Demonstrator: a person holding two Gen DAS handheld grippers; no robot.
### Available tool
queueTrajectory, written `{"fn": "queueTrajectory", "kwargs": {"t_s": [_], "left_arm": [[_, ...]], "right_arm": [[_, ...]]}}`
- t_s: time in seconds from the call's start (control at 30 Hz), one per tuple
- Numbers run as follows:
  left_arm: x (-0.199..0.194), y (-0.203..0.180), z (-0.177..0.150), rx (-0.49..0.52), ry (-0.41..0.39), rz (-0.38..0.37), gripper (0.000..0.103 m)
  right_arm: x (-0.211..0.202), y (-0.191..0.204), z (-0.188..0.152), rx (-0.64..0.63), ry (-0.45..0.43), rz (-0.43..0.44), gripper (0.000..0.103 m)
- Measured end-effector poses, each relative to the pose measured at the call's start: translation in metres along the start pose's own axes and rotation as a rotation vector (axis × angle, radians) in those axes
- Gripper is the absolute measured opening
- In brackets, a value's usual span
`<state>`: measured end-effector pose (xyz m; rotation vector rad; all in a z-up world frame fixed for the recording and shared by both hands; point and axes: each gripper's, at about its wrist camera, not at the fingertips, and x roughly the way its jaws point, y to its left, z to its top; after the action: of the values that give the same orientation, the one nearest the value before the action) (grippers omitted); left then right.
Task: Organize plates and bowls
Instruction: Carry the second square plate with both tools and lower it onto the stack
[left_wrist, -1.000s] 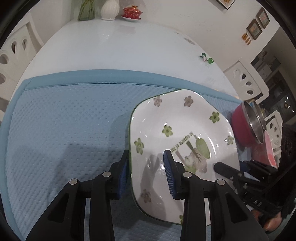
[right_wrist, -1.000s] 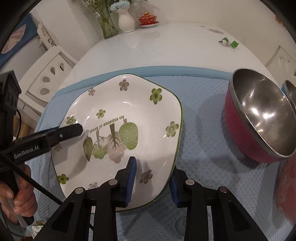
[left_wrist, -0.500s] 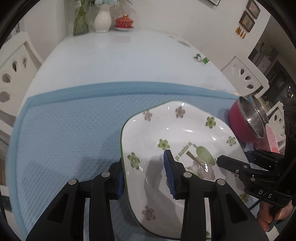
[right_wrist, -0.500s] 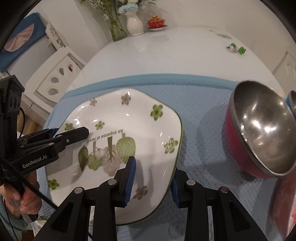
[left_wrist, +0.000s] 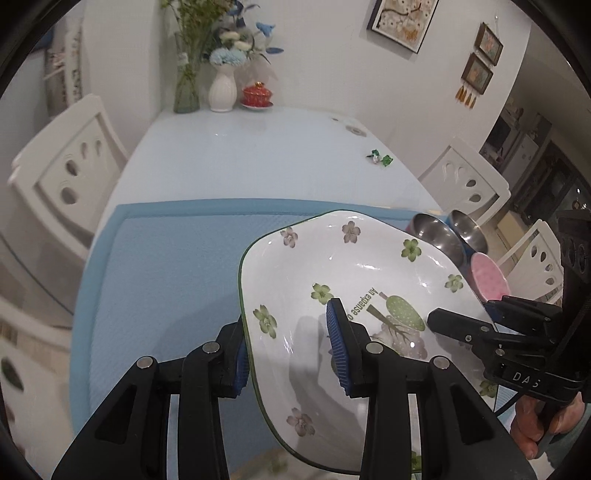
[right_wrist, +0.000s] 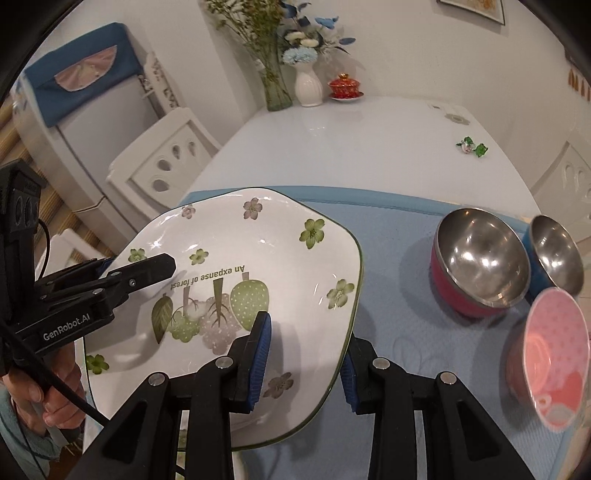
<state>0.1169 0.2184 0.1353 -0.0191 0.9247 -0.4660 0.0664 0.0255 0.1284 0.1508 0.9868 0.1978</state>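
Observation:
A white square plate with green and mauve flowers (left_wrist: 362, 273) (right_wrist: 229, 258) is held in the air above the blue mat (left_wrist: 166, 266) (right_wrist: 399, 229). My left gripper (left_wrist: 288, 350) is shut on its left rim, one pad above and one below. My right gripper (right_wrist: 306, 350) is shut on its right rim the same way. A red bowl with a steel inside (right_wrist: 480, 258), a blue steel-lined bowl (right_wrist: 557, 247) and a pink bowl (right_wrist: 554, 354) stand on the mat to the right; they also show in the left wrist view (left_wrist: 436, 236).
The white table (left_wrist: 258, 147) runs back to a glass vase (left_wrist: 186, 85), a white vase (left_wrist: 222, 92) and a red lidded cup (left_wrist: 257, 96). Small green trinkets (left_wrist: 380, 158) lie on the table. White chairs (left_wrist: 70, 162) stand around it.
Both grippers have lifted the plate up off the mat and pulled it back toward me. The bowls have stayed in place.

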Motion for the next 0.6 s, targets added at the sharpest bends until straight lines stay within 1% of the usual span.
{"fn": "queueTrajectory", "kwargs": {"t_s": [0.17, 0.3, 0.43, 0.6], "left_arm": [[-0.033, -0.007, -0.026, -0.011, -0.01, 0.024, 0.033], [-0.058, -0.008, -0.057, -0.027, -0.016, 0.035, 0.033], [-0.07, -0.008, -0.088, -0.053, 0.011, 0.043, 0.033], [-0.075, -0.005, -0.13, -0.099, 0.06, 0.053, 0.033]], "right_arm": [[-0.028, 0.025, -0.027, -0.027, 0.0, 0.006, 0.033], [-0.044, 0.041, -0.053, -0.053, 0.009, 0.021, 0.033], [-0.054, 0.052, -0.084, -0.076, 0.038, 0.035, 0.033], [-0.052, 0.061, -0.126, -0.093, 0.107, 0.064, 0.033]]}}
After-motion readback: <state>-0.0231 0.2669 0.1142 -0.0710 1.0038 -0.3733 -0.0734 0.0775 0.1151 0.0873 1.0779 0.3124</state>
